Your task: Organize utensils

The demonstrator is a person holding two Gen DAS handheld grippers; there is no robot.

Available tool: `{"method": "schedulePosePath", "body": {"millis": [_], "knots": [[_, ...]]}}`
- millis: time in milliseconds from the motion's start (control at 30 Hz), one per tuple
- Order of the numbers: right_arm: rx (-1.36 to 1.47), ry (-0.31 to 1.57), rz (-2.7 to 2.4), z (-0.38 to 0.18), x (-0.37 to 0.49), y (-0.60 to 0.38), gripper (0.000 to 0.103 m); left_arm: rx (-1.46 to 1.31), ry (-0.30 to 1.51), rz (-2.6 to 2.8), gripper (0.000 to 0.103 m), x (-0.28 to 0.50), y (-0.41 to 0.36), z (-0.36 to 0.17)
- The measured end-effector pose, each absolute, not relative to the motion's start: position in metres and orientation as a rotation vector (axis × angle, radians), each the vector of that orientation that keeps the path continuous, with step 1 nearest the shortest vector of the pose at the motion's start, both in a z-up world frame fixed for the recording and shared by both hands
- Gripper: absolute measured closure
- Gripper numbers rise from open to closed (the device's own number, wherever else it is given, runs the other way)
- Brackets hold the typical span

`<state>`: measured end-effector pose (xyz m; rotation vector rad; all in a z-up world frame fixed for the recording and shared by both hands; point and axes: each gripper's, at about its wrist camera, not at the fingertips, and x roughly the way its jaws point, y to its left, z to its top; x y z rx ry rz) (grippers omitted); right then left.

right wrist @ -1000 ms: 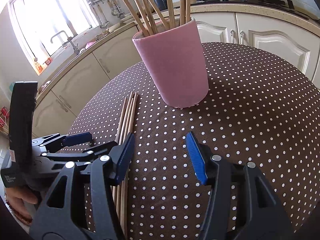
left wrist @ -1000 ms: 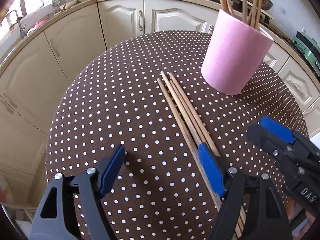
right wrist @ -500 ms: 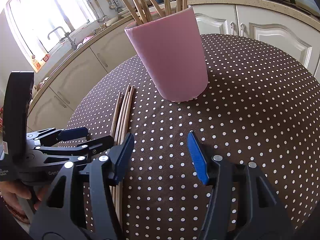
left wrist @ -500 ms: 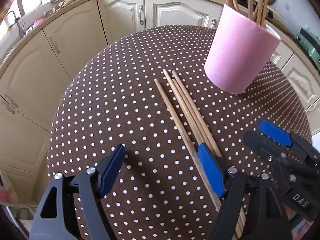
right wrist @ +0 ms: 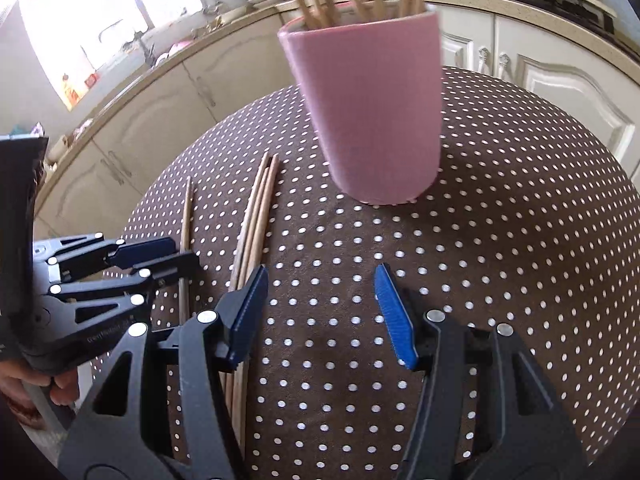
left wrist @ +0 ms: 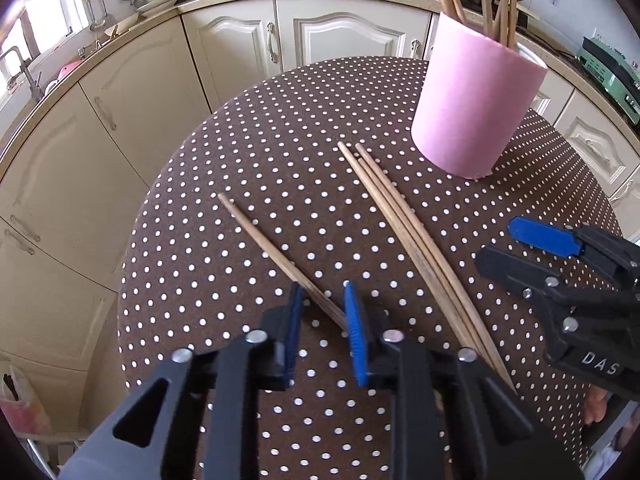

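A pink cup (left wrist: 476, 104) holding several wooden chopsticks stands upright at the far right of the round dotted table (left wrist: 248, 168); it also shows in the right wrist view (right wrist: 372, 112). My left gripper (left wrist: 322, 308) is shut on the near end of one chopstick (left wrist: 264, 240), which lies apart to the left of the others. Three more chopsticks (left wrist: 408, 240) lie side by side on the cloth. In the right wrist view the single chopstick (right wrist: 185, 220) and the bundle (right wrist: 256, 216) lie left of my open, empty right gripper (right wrist: 320, 296).
The right gripper (left wrist: 560, 272) shows at the right of the left wrist view. Cream kitchen cabinets (left wrist: 336, 32) curve round behind the table. The table edge drops off at the left (left wrist: 132, 240). A sink and window are at the far left (right wrist: 100, 40).
My left gripper has closed on one chopstick and drawn it leftward away from the other three. The right gripper has stayed open and moved slightly closer to the cup.
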<state>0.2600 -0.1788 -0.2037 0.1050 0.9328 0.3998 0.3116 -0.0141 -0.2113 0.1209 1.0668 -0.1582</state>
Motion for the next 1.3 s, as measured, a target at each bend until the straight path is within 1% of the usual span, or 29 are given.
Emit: {"method": "schedulePosePath", "body": {"millis": [33, 67, 133, 167, 533, 800, 900, 1100, 1167, 1300], "knots": [[0.078, 0.938, 0.400, -0.203, 0.261, -0.174, 0.049, 0.116, 1.067, -0.160, 0.089, 0.312, -0.013, -0.211], [0.054, 0.942, 0.404, -0.203, 0.262, -0.170, 0.053, 0.114, 1.067, -0.164, 0.092, 0.313, -0.014, -0.211], [0.020, 0.954, 0.413, -0.203, 0.265, -0.162, 0.066, 0.109, 1.064, -0.186, 0.095, 0.317, -0.013, -0.211], [0.005, 0.962, 0.415, -0.202, 0.267, -0.160, 0.069, 0.111, 1.064, -0.187, 0.095, 0.317, -0.013, -0.211], [-0.084, 1.039, 0.445, -0.195, 0.282, -0.129, 0.075, 0.103, 1.059, -0.197, 0.095, 0.309, -0.013, -0.211], [-0.197, 1.144, 0.487, -0.190, 0.295, -0.093, 0.075, 0.096, 1.058, -0.198, 0.095, 0.308, -0.012, -0.210], [-0.197, 1.194, 0.516, -0.192, 0.303, -0.084, 0.075, 0.094, 1.058, -0.201, 0.095, 0.308, -0.011, -0.210], [-0.289, 1.231, 0.506, -0.192, 0.312, -0.059, 0.075, 0.071, 1.068, -0.211, 0.095, 0.311, -0.007, -0.209], [-0.328, 1.233, 0.474, -0.190, 0.312, -0.044, 0.082, 0.071, 1.069, -0.209, 0.095, 0.312, -0.007, -0.210], [-0.356, 1.247, 0.465, -0.190, 0.314, -0.030, 0.084, 0.084, 1.073, -0.203, 0.095, 0.313, -0.008, -0.210]]}}
